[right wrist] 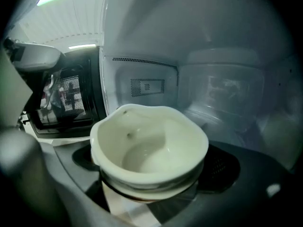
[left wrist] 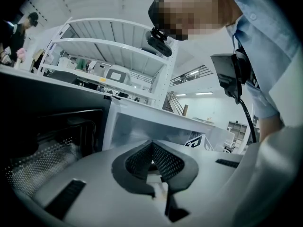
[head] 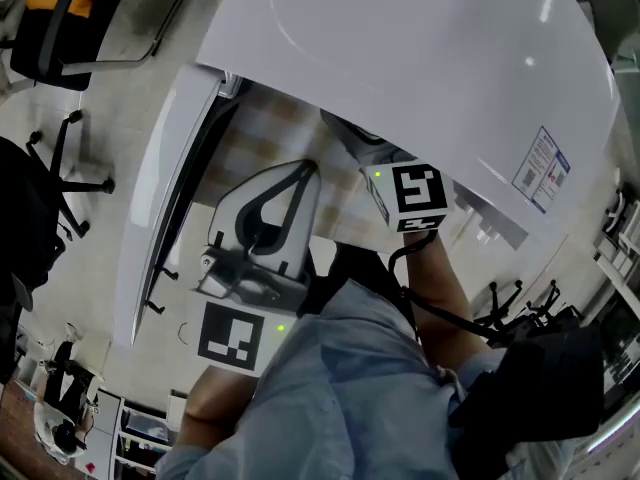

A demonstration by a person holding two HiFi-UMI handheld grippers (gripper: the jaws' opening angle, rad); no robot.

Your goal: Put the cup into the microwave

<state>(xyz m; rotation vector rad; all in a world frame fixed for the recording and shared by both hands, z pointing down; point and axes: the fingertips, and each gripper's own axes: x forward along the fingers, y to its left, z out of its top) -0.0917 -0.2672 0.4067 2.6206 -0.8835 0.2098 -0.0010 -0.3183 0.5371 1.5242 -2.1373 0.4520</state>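
The left gripper (left wrist: 151,150) hovers outside the white microwave (head: 430,58), near its open door (head: 165,198), with its jaws pressed together on nothing. Further in, the right gripper (right wrist: 154,176) has its jaws clamped on the cream cup (right wrist: 149,145), which is upright inside the cavity, a vented inner wall (right wrist: 147,86) beyond it.

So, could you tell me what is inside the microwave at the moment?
Inside the microwave, the right gripper holds the white cup, which looks empty, in front of a vented wall. The cavity floor beneath is covered by the cup and the jaws.
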